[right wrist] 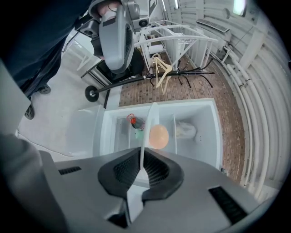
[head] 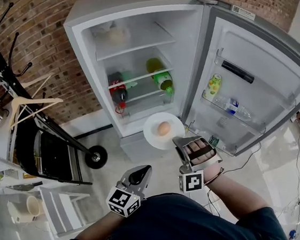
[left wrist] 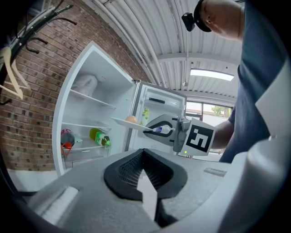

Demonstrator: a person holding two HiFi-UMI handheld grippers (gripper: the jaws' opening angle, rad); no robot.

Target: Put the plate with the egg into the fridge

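Observation:
A white plate [head: 162, 131] with a brown egg [head: 163, 128] on it hangs level in front of the open fridge [head: 86, 54], at the height of its lower compartment. My right gripper [head: 181, 141] is shut on the plate's near rim. In the right gripper view the plate [right wrist: 143, 136] shows edge-on between the pads of the right gripper [right wrist: 142, 166], with the egg [right wrist: 158, 136] beside it. My left gripper [head: 144, 170] hangs lower, left of the right one, shut and empty. The left gripper view shows its own jaws [left wrist: 144, 155] together, and the plate [left wrist: 128, 123] beyond them.
The fridge door [head: 258, 77] stands wide open to the right, with bottles [head: 229, 105] in its shelf. A cola bottle [head: 117, 91] and a green bottle [head: 162, 79] lie on the inner shelves. A coat rack with hangers [head: 27, 104] and a white mug [head: 24, 209] are at left.

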